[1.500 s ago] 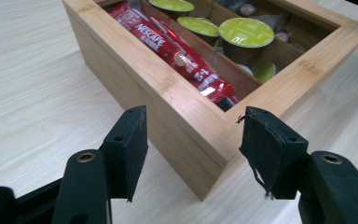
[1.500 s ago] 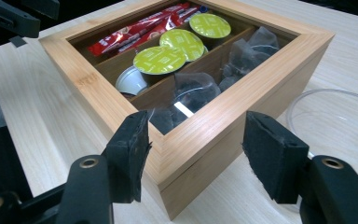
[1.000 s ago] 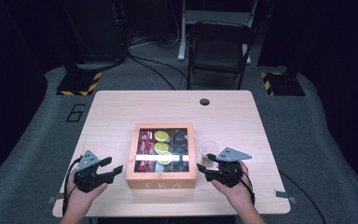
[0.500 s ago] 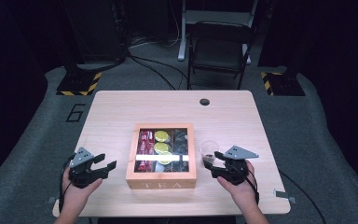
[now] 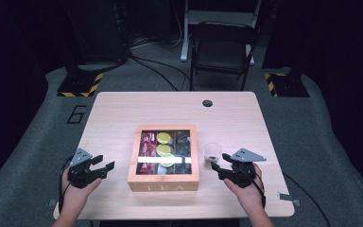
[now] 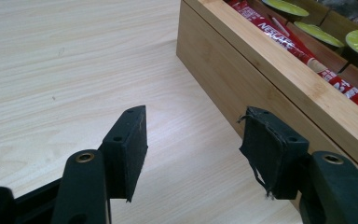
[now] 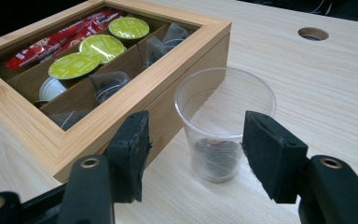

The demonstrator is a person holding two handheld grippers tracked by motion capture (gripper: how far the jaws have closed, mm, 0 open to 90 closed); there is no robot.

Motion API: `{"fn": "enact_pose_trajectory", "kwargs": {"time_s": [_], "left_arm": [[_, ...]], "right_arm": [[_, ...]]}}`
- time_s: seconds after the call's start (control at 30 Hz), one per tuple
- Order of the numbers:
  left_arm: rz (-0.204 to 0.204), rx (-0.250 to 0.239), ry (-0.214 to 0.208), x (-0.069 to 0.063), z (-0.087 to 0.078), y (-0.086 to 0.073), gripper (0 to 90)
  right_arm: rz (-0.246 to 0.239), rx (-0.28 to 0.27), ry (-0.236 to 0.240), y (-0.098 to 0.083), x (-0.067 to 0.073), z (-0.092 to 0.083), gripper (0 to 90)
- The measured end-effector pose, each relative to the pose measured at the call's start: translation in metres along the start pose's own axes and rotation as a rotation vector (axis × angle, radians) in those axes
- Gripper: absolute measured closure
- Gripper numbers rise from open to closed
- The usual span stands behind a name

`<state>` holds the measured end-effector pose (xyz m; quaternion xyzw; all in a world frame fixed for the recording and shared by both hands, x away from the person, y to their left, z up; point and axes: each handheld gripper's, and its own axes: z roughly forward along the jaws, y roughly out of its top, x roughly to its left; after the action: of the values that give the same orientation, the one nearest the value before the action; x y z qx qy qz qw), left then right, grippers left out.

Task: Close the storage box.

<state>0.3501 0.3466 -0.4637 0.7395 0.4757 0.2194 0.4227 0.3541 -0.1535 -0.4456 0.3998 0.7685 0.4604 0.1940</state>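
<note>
A wooden tea box (image 5: 163, 180) stands mid-table, closed under a window lid. Through the lid I see red stick packets (image 7: 51, 44), green-topped capsules (image 7: 101, 45) and tea bags (image 7: 168, 39). A clear plastic cup (image 5: 212, 152) stands just right of the box, with something small and dark at its bottom (image 7: 216, 156). My right gripper (image 5: 220, 162) is open close to the cup; in the right gripper view the cup (image 7: 226, 107) sits just beyond the gap of the gripper (image 7: 196, 126). My left gripper (image 5: 103, 162) is open and empty left of the box, pointed at the box's side wall (image 6: 242, 79).
A round cable hole (image 5: 207, 102) sits near the table's far edge. Bare tabletop (image 5: 113, 118) surrounds the box. Beyond the table stand a dark chair (image 5: 222, 52) and floor cables (image 5: 156, 71).
Both hands have drifted slightly outward from the box, the left to the left and the right to the right. The cup and the box have not moved.
</note>
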Motion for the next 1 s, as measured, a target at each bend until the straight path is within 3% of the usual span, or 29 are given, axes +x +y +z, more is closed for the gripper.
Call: {"fn": "enact_pose_trajectory", "kwargs": {"time_s": [0.47,0.6,1.0], "left_arm": [[0.026,0.042,0.003,0.001,0.014,0.001,40.3],[0.027,0.033,0.004,0.0,0.016,0.002,40.3],[0.031,0.067,-0.012,0.0,0.023,0.001,40.3]], "right_arm": [[0.021,0.0,-0.047,-0.007,-0.005,-0.009,41.4],[0.029,0.005,-0.057,-0.009,-0.007,-0.012,41.4],[0.037,0.061,-0.073,-0.02,-0.015,-0.008,41.8]]}}
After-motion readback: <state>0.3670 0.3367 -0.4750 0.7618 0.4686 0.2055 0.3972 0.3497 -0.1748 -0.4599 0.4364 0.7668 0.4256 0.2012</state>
